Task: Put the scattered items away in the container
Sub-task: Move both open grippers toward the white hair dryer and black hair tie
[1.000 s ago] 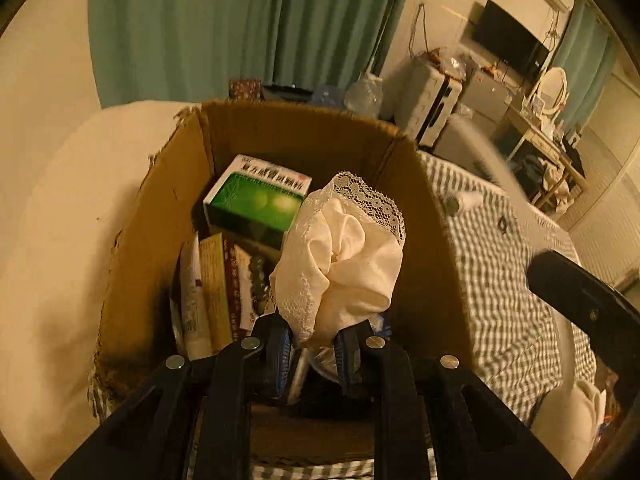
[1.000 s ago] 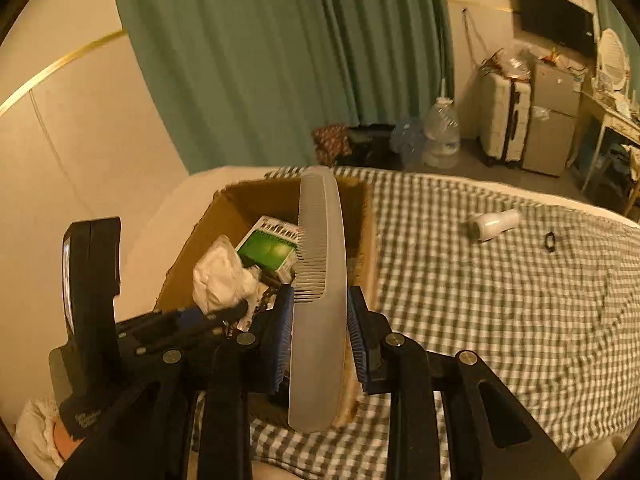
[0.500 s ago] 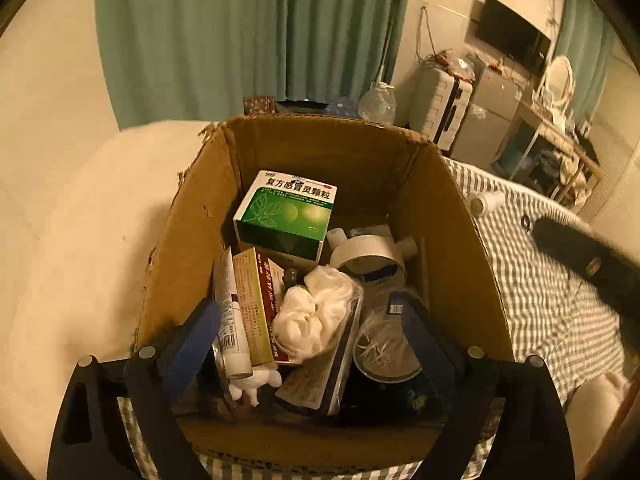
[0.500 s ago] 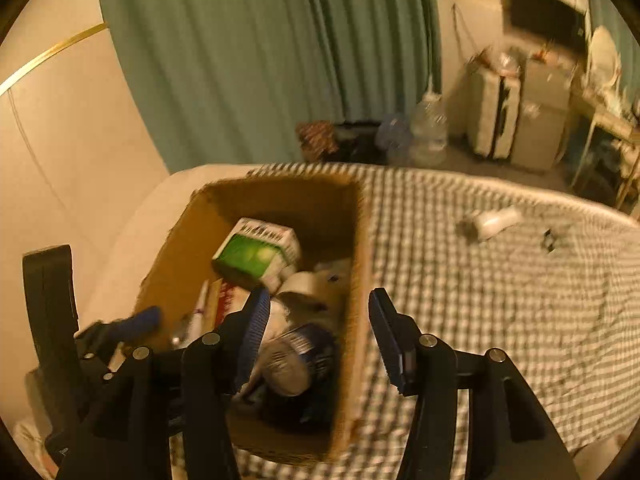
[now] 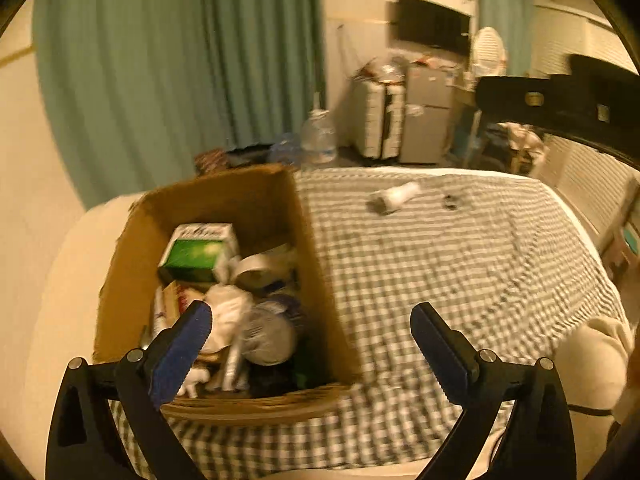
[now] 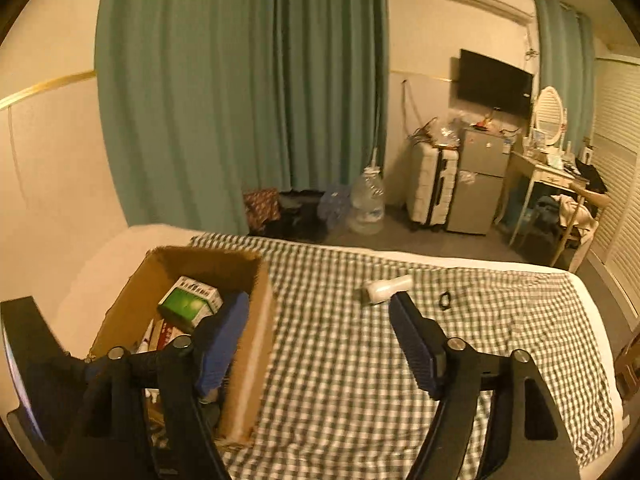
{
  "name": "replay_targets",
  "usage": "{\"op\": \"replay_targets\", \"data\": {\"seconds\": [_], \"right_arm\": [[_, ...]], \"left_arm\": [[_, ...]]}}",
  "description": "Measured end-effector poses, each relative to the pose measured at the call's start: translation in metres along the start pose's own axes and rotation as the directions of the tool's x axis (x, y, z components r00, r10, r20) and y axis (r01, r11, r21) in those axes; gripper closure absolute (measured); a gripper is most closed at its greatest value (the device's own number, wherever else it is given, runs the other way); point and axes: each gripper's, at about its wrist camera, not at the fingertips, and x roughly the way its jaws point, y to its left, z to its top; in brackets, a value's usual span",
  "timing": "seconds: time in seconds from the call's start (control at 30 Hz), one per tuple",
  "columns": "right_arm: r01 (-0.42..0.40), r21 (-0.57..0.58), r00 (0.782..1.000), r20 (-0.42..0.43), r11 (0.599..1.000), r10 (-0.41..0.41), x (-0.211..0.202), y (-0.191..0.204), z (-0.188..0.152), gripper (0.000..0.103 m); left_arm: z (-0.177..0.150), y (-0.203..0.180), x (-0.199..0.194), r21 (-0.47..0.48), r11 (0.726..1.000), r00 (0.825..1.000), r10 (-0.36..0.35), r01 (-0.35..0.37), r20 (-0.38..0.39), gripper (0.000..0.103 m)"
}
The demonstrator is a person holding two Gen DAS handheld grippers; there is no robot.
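Our left wrist view looks down from just above the near end of the cardboard box [image 5: 224, 208], facing the curtain [image 5: 168, 72]. Our right wrist view sits higher, right of the box [image 6: 256, 320]. We share box and bedspread [image 5: 440, 272].

Your bed [image 6: 360, 360] carries a checked cloth [image 6: 500, 352]. On it: cardboard box [image 6: 256, 344] at lower left, white bottle [image 6: 386, 289] and small black ring [image 6: 445, 300] at centre.
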Motion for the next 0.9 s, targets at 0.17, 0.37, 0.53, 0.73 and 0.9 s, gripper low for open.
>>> {"op": "replay_targets", "data": {"seconds": [0.17, 0.37, 0.53, 0.73, 0.9], "right_arm": [[0.027, 0.038, 0.999, 0.037, 0.999, -0.028, -0.021, -0.036, -0.001, 0.024], [0.052, 0.103, 0.996, 0.069, 0.993, -0.06, -0.038, -0.08, -0.004, 0.011], [0.072, 0.1, 0.994, 0.071, 0.992, -0.079, -0.035, -0.11, -0.017, 0.005], [0.094, 0.076, 0.993, 0.066, 0.993, -0.099, -0.013, -0.141, -0.034, 0.002], [0.069, 0.187, 0.996, 0.037, 0.98, -0.077, 0.02, -0.18, -0.053, 0.001]], "left_arm": [[0.009, -0.039, -0.014, -0.011, 0.999, 0.999, -0.048, 0.049, 0.018, 0.0], [0.02, -0.071, -0.017, -0.02, 0.999, 0.997, -0.044, 0.045, 0.059, 0.0], [0.03, -0.093, -0.002, -0.03, 0.999, 0.998, -0.04, 0.042, 0.049, 0.0], [0.036, -0.113, 0.034, -0.039, 0.999, 1.0, -0.007, 0.007, -0.003, 0.0], [0.042, -0.121, 0.072, -0.058, 0.998, 0.998, 0.02, -0.023, -0.057, 0.0]]}}
